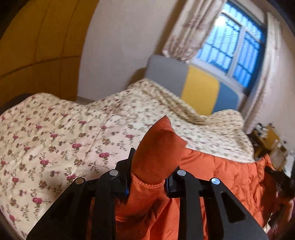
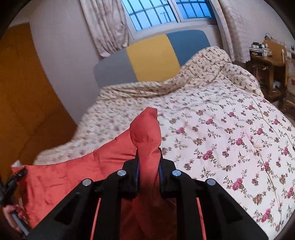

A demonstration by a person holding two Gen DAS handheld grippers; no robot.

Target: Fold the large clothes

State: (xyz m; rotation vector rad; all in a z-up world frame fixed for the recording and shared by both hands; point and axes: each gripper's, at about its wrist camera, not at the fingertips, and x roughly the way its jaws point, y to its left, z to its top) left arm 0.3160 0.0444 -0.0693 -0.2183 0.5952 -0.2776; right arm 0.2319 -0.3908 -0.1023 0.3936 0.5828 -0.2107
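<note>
An orange padded garment (image 1: 217, 177) hangs stretched between my two grippers, held up in front of the bed. My left gripper (image 1: 150, 177) is shut on one bunched corner of it, which pokes up between the fingers. My right gripper (image 2: 148, 166) is shut on another bunched corner of the same garment (image 2: 73, 171). In the right wrist view the left gripper (image 2: 16, 177) and the hand holding it show at the far left edge. The lower part of the garment is hidden below both views.
A bed with a floral quilt (image 2: 221, 129) fills the space ahead, its quilt rumpled near the grey, yellow and blue headboard (image 2: 153, 57). A wooden desk (image 2: 269, 61) with small items stands at the right. An orange-brown wardrobe (image 1: 36, 46) stands at the left. A curtained window (image 2: 166, 11) is behind.
</note>
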